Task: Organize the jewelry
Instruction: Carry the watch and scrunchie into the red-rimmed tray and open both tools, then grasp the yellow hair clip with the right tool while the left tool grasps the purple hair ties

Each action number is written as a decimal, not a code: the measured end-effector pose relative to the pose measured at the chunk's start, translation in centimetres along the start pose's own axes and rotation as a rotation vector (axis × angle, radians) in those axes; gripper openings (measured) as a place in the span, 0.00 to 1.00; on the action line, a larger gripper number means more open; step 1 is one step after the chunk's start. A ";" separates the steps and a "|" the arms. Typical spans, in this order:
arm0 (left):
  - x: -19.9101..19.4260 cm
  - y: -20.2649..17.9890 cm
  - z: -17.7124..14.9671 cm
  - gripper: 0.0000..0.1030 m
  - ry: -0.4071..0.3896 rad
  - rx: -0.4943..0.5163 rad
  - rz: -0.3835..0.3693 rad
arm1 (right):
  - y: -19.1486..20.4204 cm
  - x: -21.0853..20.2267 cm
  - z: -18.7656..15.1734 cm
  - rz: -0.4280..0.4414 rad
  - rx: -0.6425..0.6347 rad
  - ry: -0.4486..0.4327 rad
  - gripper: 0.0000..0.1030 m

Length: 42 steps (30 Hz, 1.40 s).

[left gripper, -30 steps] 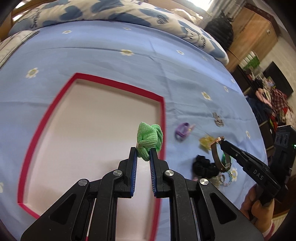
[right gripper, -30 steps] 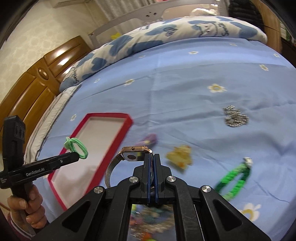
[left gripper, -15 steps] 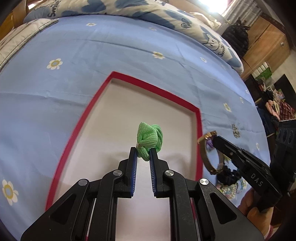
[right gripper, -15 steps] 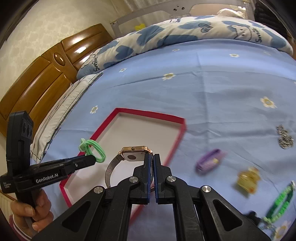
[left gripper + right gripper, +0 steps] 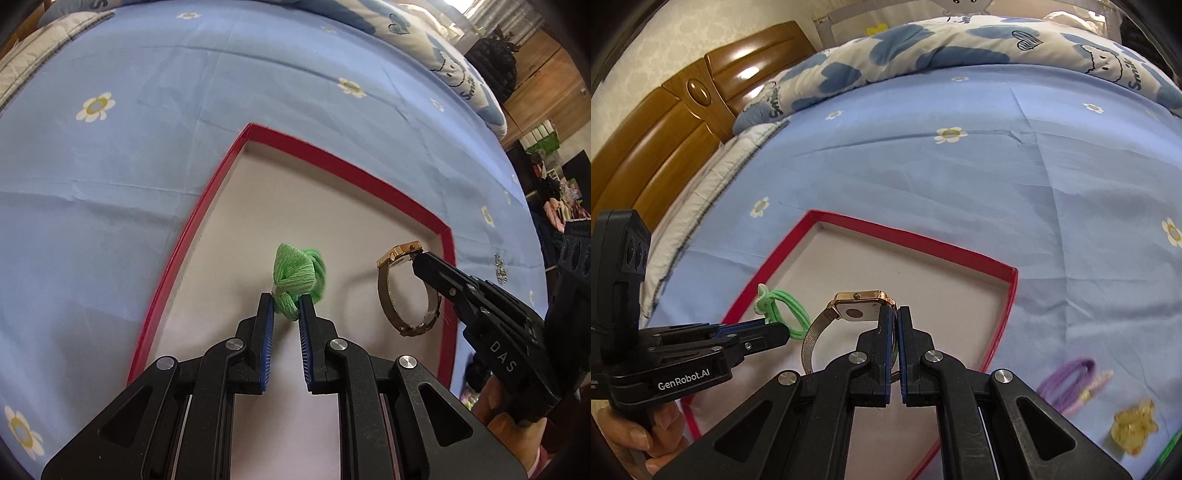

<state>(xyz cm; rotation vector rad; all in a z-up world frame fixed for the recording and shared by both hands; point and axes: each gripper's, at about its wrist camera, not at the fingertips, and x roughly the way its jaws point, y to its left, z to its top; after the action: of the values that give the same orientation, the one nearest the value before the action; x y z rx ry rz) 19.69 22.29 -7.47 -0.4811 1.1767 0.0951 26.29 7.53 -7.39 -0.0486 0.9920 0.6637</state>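
Observation:
A shallow red-rimmed tray (image 5: 218,177) with a pale floor lies on the blue bedsheet; it also shows in the right wrist view (image 5: 912,236). My left gripper (image 5: 286,301) is shut on a green hair tie (image 5: 299,273) and holds it above the tray's floor; the tie shows in the right wrist view (image 5: 783,310) too. My right gripper (image 5: 895,310) is shut on the mesh band of a gold wristwatch (image 5: 860,306) and holds it above the tray, right of the left gripper. The watch (image 5: 402,291) hangs over the tray's right side.
On the sheet right of the tray lie a purple hair tie (image 5: 1071,380), a yellow hair clip (image 5: 1134,424) and a silver piece (image 5: 499,267). A patterned quilt (image 5: 923,51) and a wooden headboard (image 5: 665,125) are at the back.
Both grippers have moved left and forward over the tray with their loads. The watch has come from beside the tray's right rim to above its floor.

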 end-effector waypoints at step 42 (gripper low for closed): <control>-4.5 -5.0 -2.3 0.37 -0.071 0.081 -0.020 | -5.5 -8.0 -3.2 0.001 0.140 -0.064 0.32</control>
<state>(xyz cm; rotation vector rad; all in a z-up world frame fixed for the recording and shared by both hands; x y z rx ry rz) 17.53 17.60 -2.54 -0.4148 1.1018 0.0472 23.89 -1.92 -4.28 0.0954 0.9747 0.5924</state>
